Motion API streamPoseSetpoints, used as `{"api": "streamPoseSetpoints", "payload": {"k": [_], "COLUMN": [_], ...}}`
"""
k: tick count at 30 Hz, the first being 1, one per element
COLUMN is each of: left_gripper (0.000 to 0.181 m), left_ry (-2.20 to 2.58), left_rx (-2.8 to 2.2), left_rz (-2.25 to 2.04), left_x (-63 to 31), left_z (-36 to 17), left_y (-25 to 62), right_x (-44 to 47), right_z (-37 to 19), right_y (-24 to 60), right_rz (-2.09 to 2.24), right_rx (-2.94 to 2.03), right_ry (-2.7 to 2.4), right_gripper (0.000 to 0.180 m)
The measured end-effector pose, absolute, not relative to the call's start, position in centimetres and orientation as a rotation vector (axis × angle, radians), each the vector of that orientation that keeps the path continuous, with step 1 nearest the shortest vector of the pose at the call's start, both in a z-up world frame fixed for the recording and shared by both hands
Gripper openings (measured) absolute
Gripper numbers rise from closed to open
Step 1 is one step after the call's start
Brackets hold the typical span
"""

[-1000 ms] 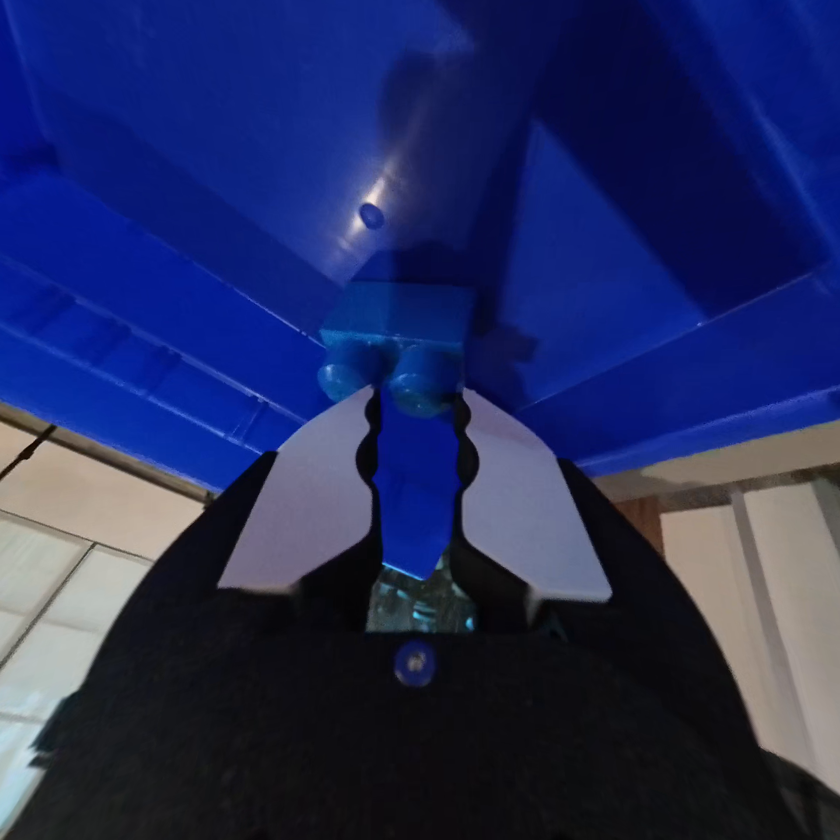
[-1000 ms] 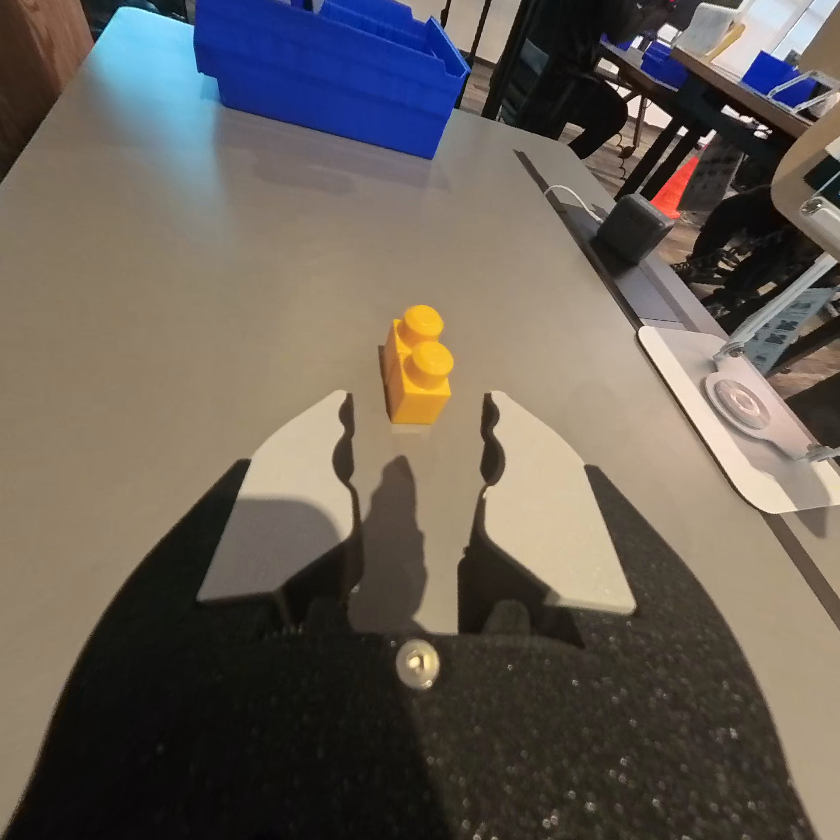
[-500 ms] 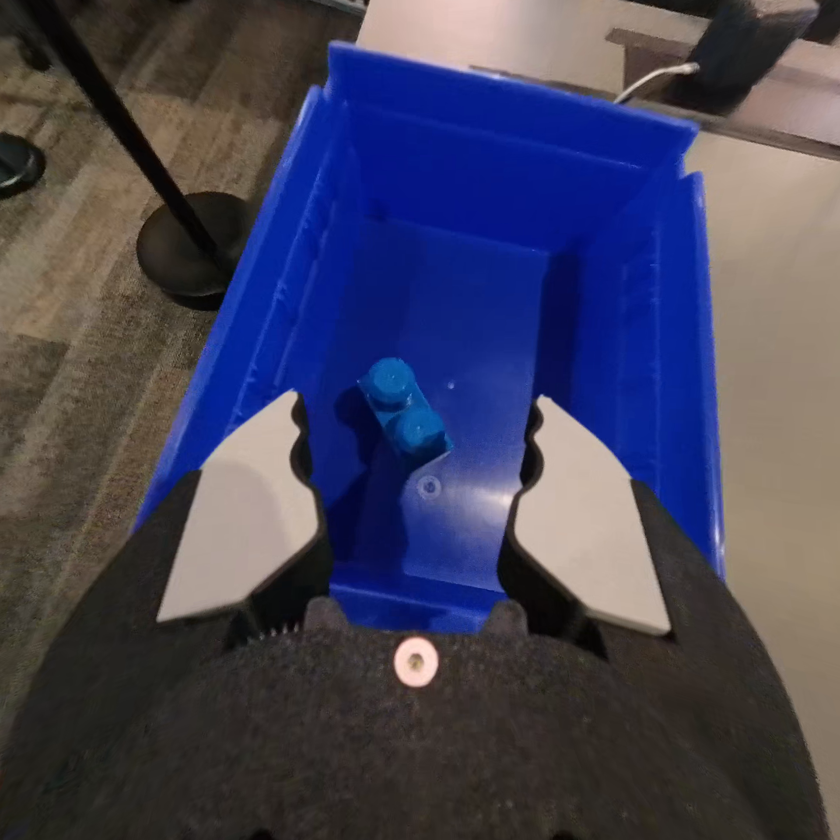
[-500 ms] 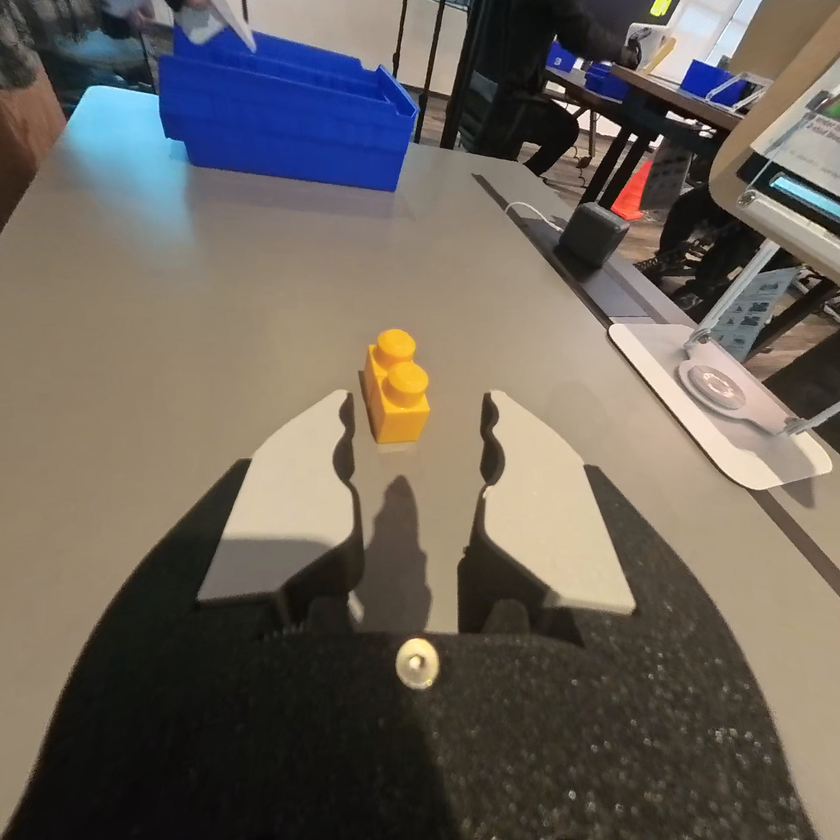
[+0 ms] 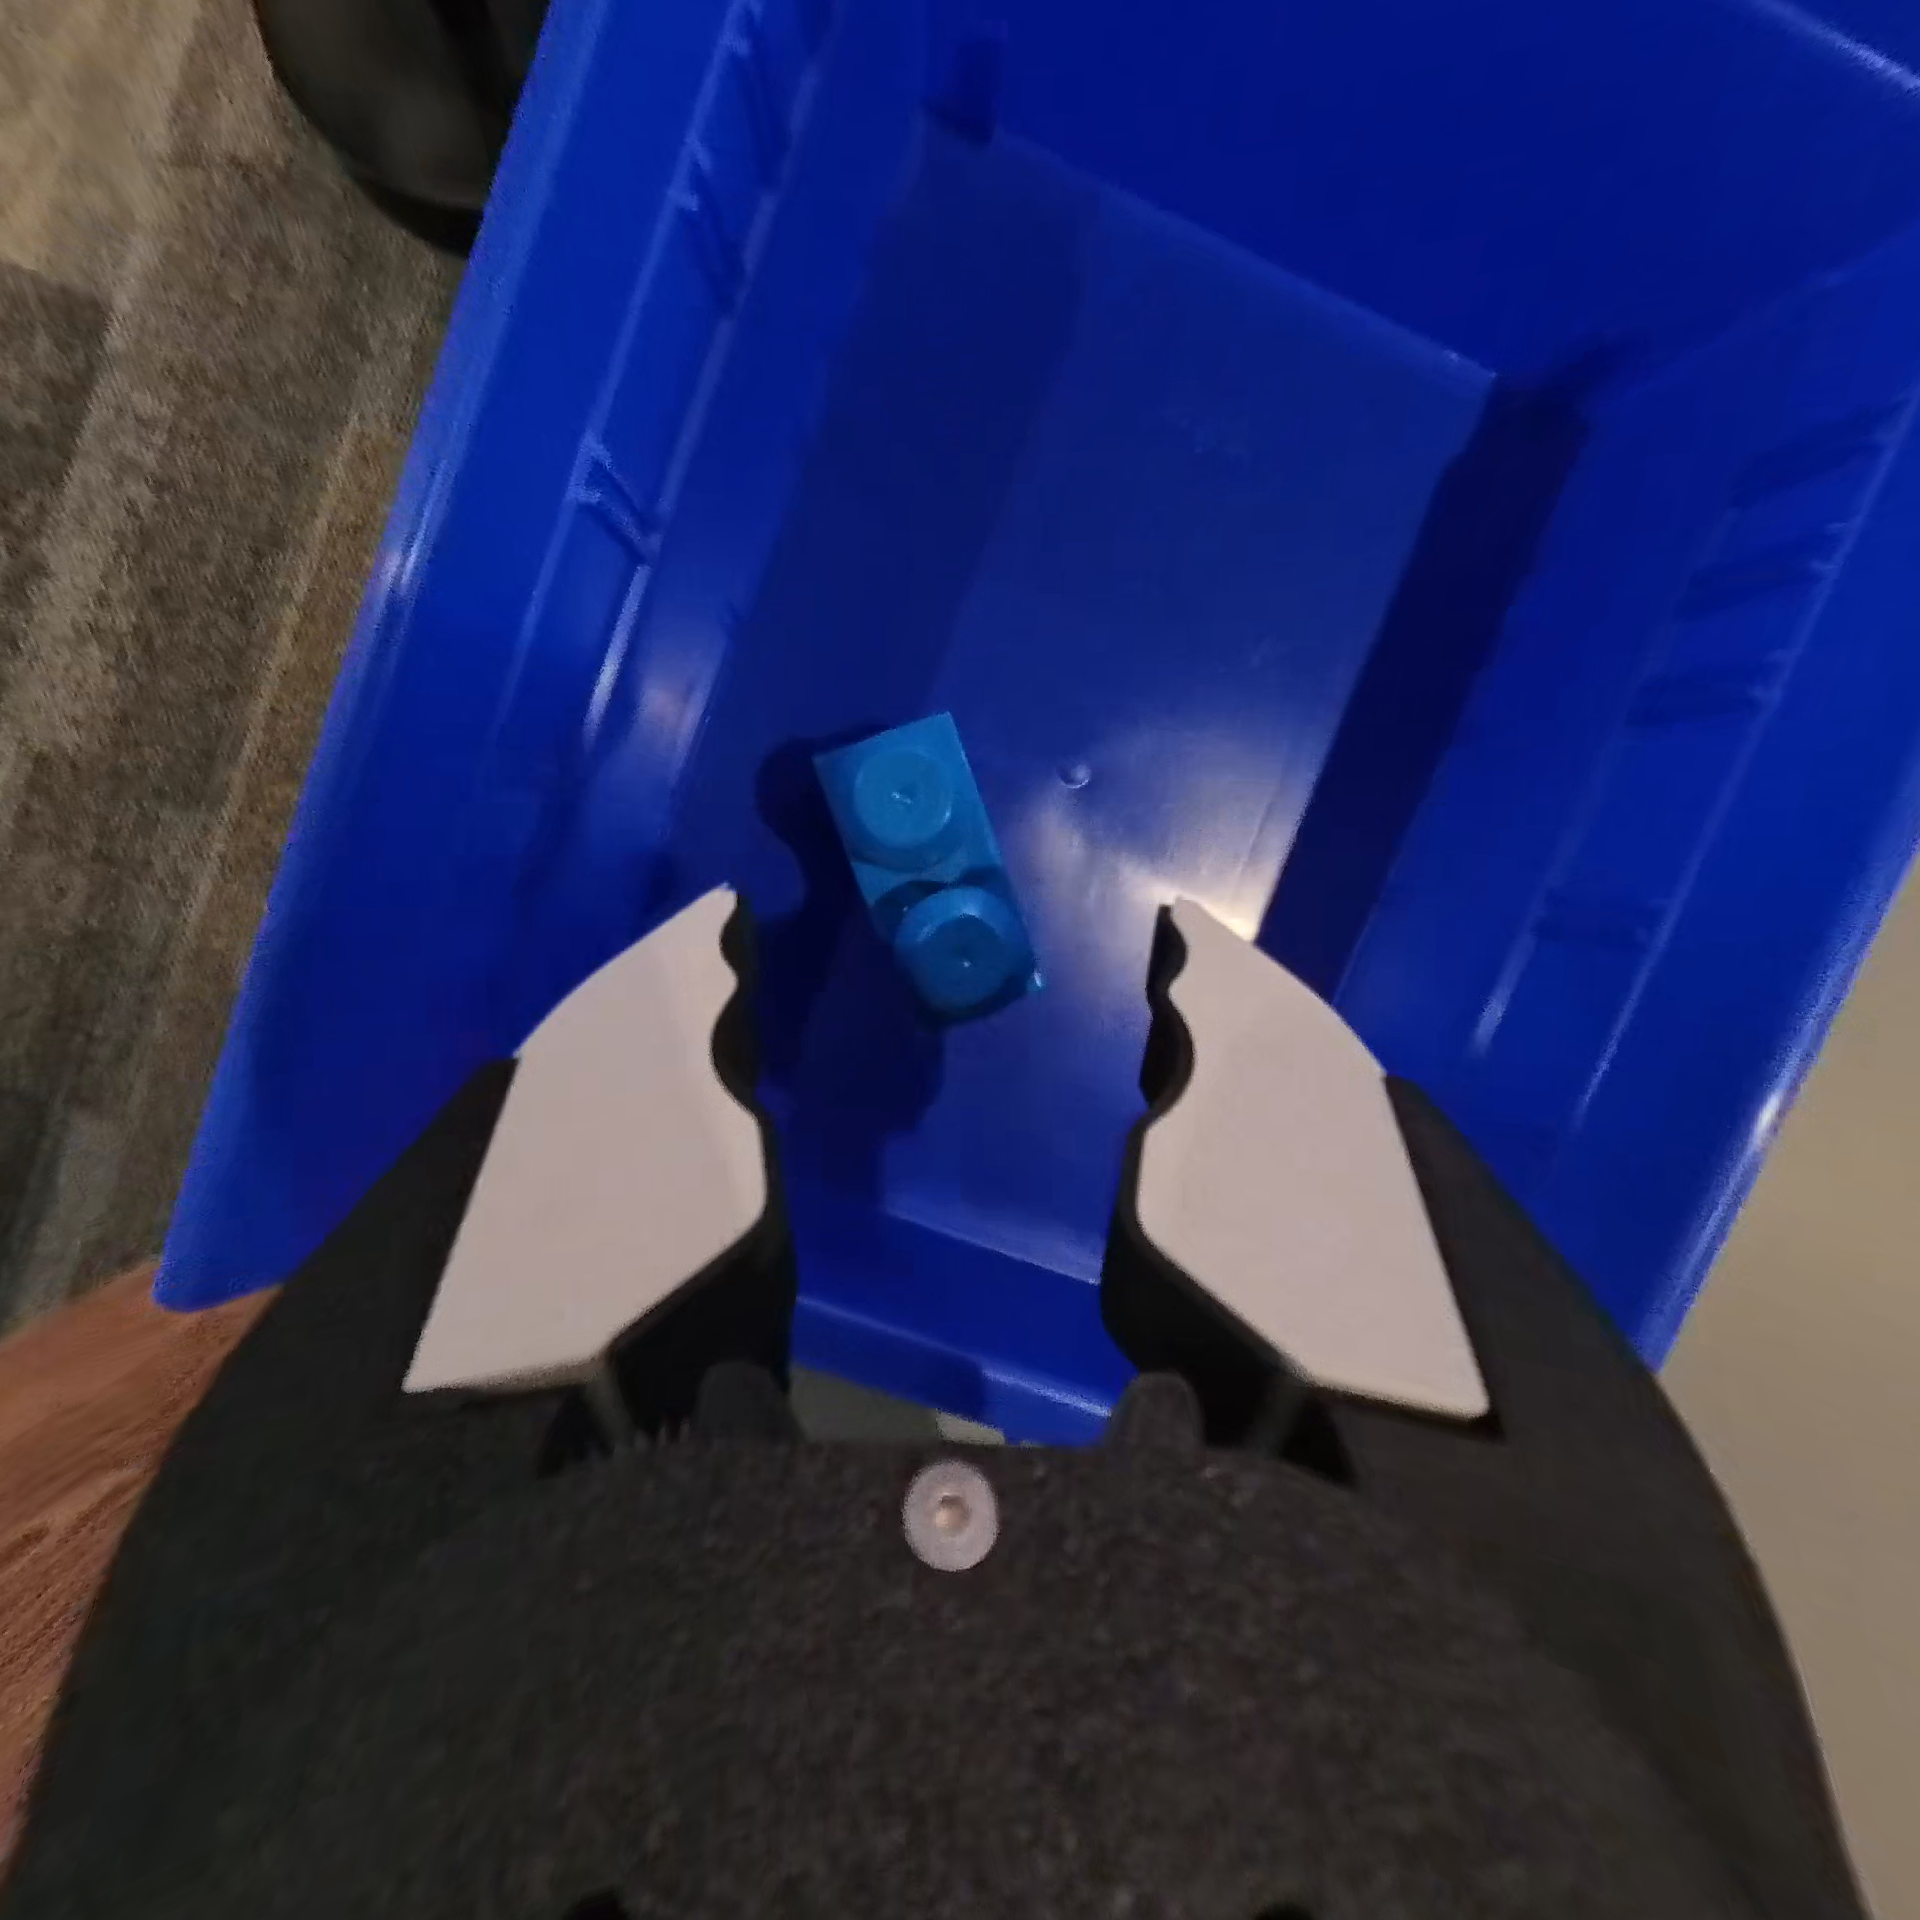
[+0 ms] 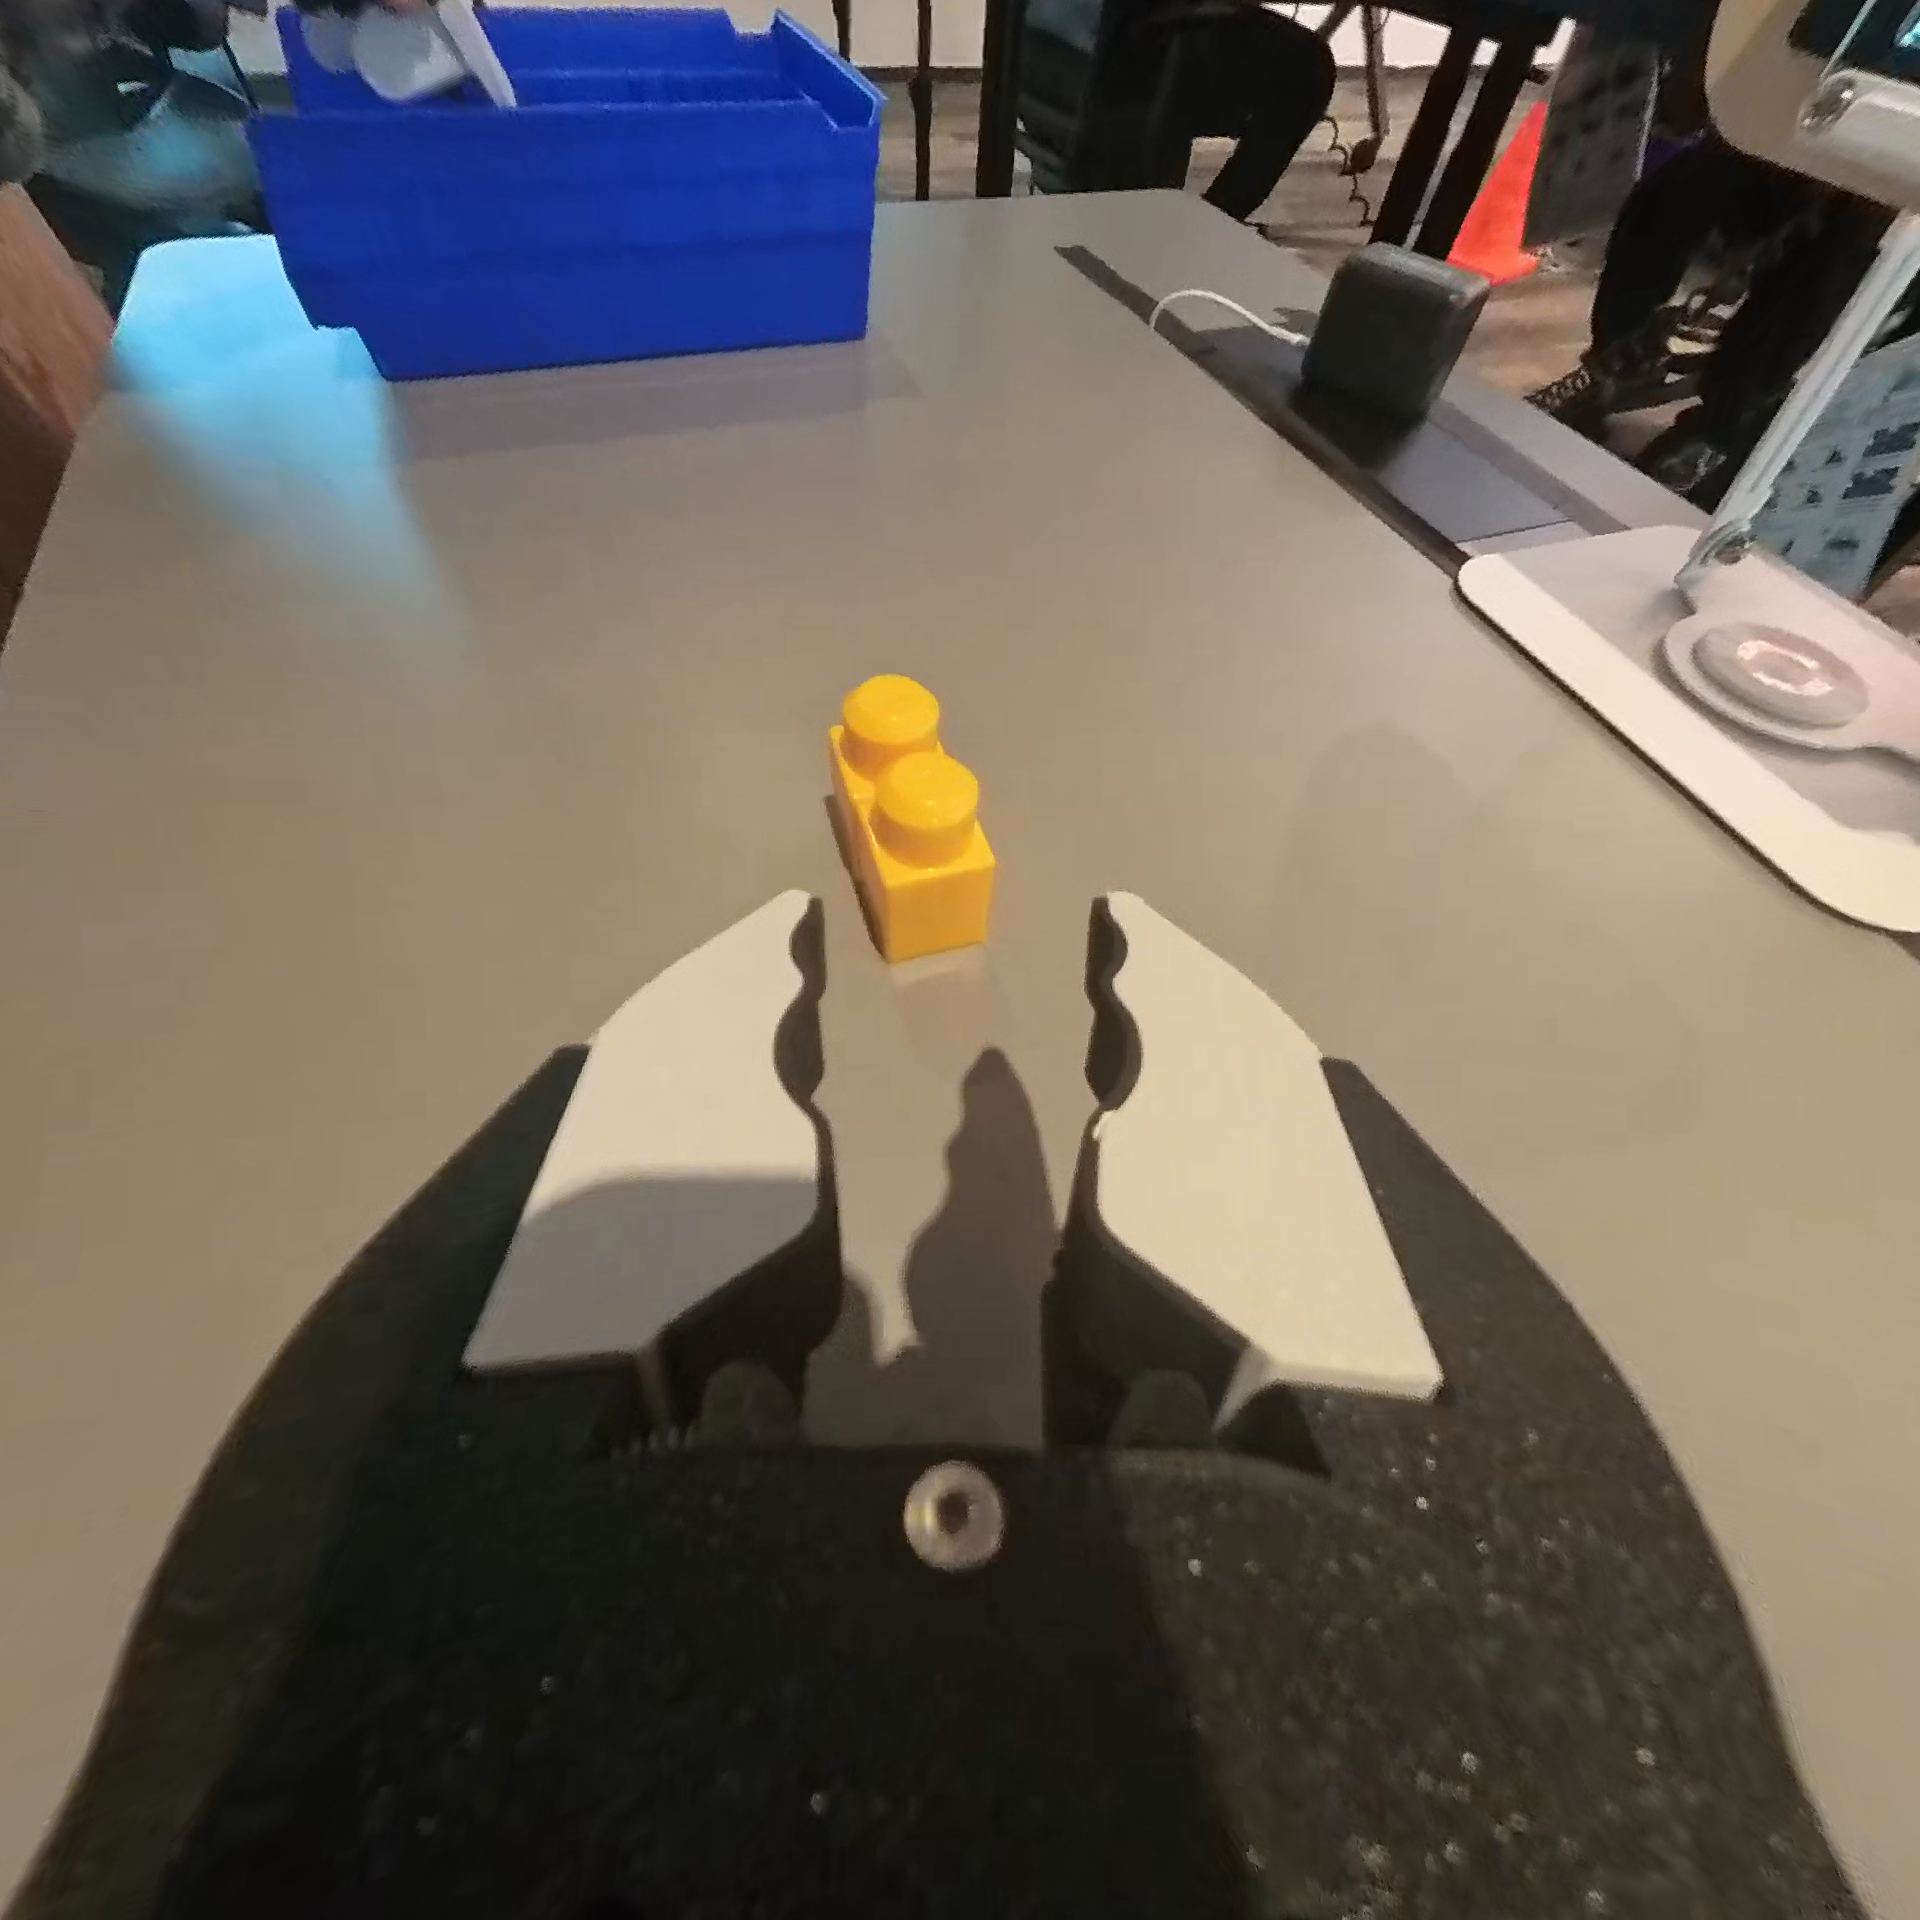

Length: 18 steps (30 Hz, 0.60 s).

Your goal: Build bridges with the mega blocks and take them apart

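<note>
Hovering over the blue bin [image 5: 665,540] at the table's far-left corner, the left gripper [image 5: 948,914] gapes above a blue block [image 5: 925,868], apparently skewed; closing could twist it. The right gripper [image 6: 951,914], jaws parted, faces a mid-table yellow block [image 6: 914,821].

Grey table [image 6: 520,644], matte top, bare over most of its surface; dark square charger block [image 6: 1392,327] at 1 o'clock, standing on a dark strip [image 6: 1455,468] along the table's right side; white cable [image 6: 1221,310] touching the block's left face; white flat stand base [image 6: 1621,707] at 2 o'clock with a round disc [image 6: 1756,670] on it; orange cone [image 6: 1501,213] on the floor beyond; patterned carpet [image 5: 156,520] at 9 o'clock in the left wrist view.
</note>
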<state>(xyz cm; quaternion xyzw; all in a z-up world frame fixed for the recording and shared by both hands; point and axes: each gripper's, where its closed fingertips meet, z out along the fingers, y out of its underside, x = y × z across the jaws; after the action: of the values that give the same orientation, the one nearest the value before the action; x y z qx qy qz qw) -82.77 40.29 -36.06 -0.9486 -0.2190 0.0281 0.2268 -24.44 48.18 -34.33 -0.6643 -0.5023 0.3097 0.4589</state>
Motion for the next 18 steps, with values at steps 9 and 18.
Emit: {"api": "streamPoseSetpoints", "payload": {"k": [9,18], "left_gripper": [0.070,0.037], "left_ry": [-0.740,-0.283], "left_rx": [-2.757,-2.787], "left_rz": [0.108,0.139], "left_x": [-83.2,-83.0], "left_z": [-40.3,-37.0], "left_y": [39.8,41.8], "right_x": [-24.5,-23.1], "right_z": [-32.9,-31.4], "right_y": [47.7,48.5], "right_rz": [0.783,0.773], "right_rx": [-1.592,-1.545], "right_ry": [-1.215,-1.148], "right_gripper": [0.046,0.035]}}
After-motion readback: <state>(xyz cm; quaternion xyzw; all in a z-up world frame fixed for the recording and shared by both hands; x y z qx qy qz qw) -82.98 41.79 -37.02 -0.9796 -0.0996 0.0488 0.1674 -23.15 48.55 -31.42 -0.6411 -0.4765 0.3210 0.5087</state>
